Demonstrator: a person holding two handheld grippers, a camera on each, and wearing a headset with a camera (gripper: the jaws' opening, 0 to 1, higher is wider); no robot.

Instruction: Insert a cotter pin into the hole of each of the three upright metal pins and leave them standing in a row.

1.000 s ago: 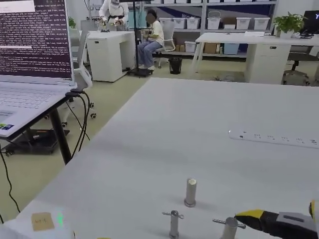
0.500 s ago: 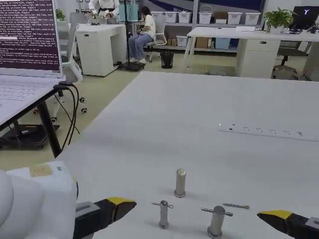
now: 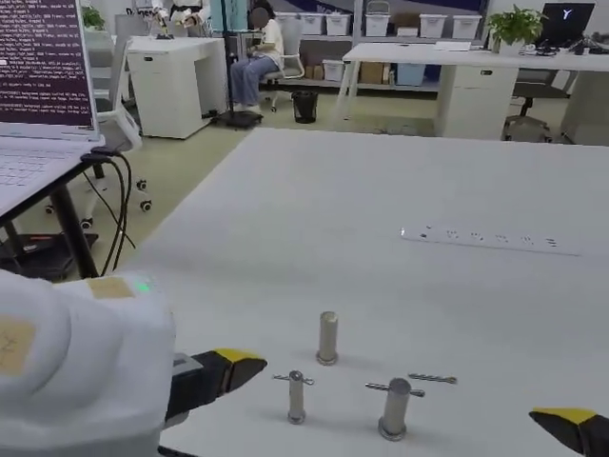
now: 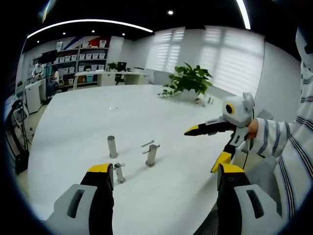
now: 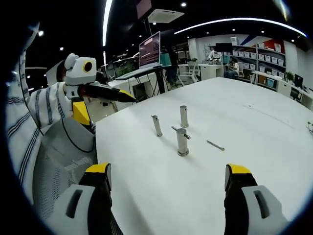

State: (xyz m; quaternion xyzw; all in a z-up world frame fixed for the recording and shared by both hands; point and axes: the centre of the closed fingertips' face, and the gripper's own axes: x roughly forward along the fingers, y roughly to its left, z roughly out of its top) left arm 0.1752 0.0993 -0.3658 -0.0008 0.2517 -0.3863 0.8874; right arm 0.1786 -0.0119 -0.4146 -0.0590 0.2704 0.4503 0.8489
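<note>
Three pins (image 5: 182,141) are standing close together on the table (image 3: 314,219). The left pin (image 3: 296,398) and right pin (image 3: 396,411) are each carrying a cotter (image 3: 285,379) through the hole, while the back pin (image 3: 327,338) is standing bare. A loose cotter (image 3: 433,379) is lying flat just beside the right pin.

I am seeing the left gripper (image 4: 165,169) and right gripper (image 5: 167,169) both gaping wide, gripping nothing, flanking the group. The left gripper view is showing a striped sleeve (image 4: 288,142) behind the right gripper. The head view is showing a power strip (image 3: 490,240) farther back.
</note>
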